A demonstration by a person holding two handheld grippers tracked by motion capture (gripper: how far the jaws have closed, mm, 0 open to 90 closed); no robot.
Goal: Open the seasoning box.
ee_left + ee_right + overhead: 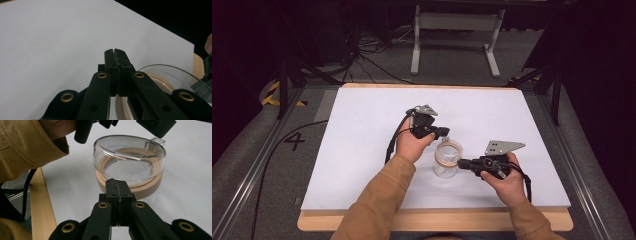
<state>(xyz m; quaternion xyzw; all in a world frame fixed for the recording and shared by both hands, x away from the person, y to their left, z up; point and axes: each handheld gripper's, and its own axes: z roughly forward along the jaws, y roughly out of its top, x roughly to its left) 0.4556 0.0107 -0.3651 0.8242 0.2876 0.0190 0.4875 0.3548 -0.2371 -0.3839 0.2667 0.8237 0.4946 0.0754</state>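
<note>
Two grippers flank clear jar (447, 159) at centre of frame, on white tabletop (362, 150). Left gripper (443, 132) just above and behind jar; jaws pressed together, pinching nothing. Right gripper (462, 163) at jar's right side, tip at tan ring of lid (130, 173); jaws likewise pressed together, empty. Likely poised either side to steady jar and work lid. Jar upright, lid on: clear dome over tan ring, small tab (155, 142) at far edge. Contents: none visible through glass.
</note>
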